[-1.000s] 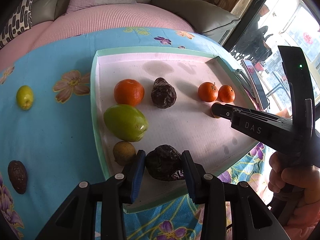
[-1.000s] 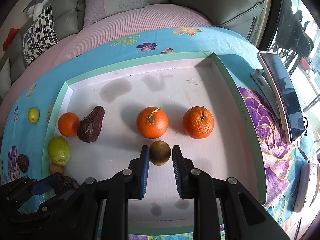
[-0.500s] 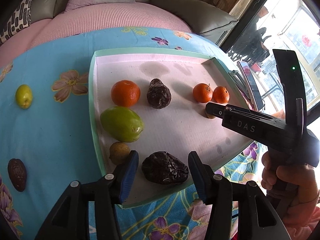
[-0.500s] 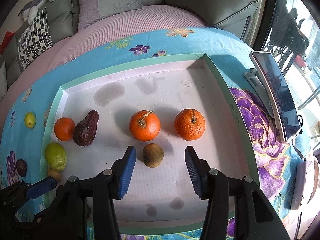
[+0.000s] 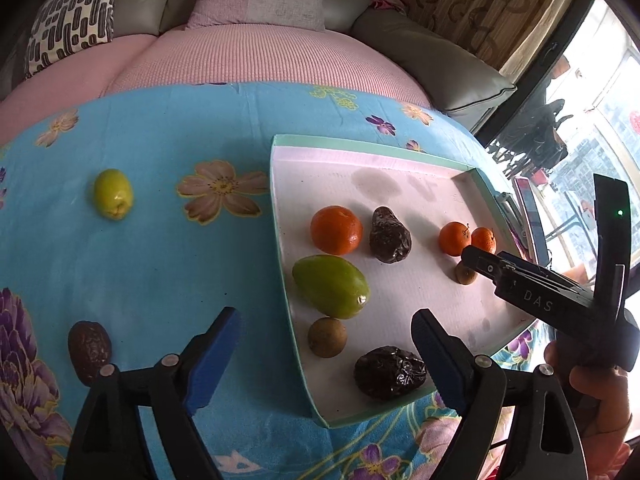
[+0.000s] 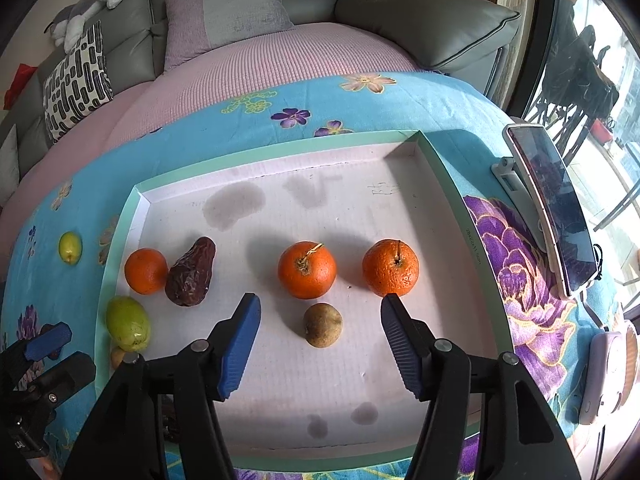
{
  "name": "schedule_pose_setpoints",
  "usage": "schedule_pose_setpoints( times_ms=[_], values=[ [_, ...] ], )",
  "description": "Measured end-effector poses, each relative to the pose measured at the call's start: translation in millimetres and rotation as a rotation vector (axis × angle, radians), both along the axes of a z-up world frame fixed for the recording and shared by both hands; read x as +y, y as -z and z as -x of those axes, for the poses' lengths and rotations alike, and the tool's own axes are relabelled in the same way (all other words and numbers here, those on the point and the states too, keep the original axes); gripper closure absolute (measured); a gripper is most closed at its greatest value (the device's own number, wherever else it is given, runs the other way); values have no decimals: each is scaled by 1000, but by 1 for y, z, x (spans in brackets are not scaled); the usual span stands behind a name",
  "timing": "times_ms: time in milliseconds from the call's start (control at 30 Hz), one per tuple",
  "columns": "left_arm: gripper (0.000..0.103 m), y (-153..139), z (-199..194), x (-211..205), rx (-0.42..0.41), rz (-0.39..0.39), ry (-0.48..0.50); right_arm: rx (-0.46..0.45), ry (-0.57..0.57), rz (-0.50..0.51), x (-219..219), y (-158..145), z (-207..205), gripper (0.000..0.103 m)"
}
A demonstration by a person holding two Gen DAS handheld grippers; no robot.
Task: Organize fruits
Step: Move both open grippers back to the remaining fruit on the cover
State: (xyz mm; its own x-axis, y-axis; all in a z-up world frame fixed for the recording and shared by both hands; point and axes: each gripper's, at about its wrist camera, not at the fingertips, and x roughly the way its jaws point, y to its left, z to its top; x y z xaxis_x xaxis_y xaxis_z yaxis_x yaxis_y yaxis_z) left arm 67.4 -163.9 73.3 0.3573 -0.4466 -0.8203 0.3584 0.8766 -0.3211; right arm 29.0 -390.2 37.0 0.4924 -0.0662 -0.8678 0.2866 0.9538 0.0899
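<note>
— Both claws are backing away and spreading: the left claw (image 5: 325,354) is now released over the near-left wall of the tray (image 5: 280,216), its load, the wrinkled dark fruit (image 5: 389,372), sitting just inside the tray's near edge, while the right claw (image 6: 320,344) is standing wide apart around the small brown fruit (image 6: 322,325) without touching it.

— So neither is gripping anything?

— Nothing. Both are hanging free. Near the tray's front-left corner another brown fruit (image 5: 327,337) is lying, with the green mango (image 5: 331,286) just behind it, then the orange (image 5: 336,229) and a second dark wrinkled fruit (image 5: 389,235) touching it. Toward the tray's middle, two stemmed oranges (image 6: 307,269) are sitting behind the brown one.

— What is still waiting outside the tray?

— Left of the tray, on the blue flowered cloth (image 5: 160,264), a dark fruit (image 5: 89,348) is lying nearest and a yellow-green fruit (image 5: 113,193) farther back.

— How would they be handling?

— My guess is the dark one is soft and light, its shrivelled skin bruising easily, so I would be closing gently across its short middle. The yellow-green one is looking smooth and firm, likely to squirt sideways; taking it across its widest part, low to the cloth, seems safest.
</note>
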Motion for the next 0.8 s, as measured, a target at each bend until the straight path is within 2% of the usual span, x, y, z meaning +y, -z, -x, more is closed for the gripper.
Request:
schedule_pose_setpoints(
  times_ms=[33,133,333,433,800],
  values=[
    [3,0,-2,5,-6,1,-22,2,-8,2,3,0,-1,38],
    [0,0,-8,16,-27,-9,-75,4,-30,7,10,0,-4,27],
    [0,8,-16,33,-23,-31,-162,-8,-79,11,21,0,-7,25],
    [0,6,-18,43,-54,-51,-198,-11,-107,13,28,1,-9,10],
    [0,-2,-29,82,-98,-106,-277,-71,-200,35,60,-9,-15,10]
  ],
)
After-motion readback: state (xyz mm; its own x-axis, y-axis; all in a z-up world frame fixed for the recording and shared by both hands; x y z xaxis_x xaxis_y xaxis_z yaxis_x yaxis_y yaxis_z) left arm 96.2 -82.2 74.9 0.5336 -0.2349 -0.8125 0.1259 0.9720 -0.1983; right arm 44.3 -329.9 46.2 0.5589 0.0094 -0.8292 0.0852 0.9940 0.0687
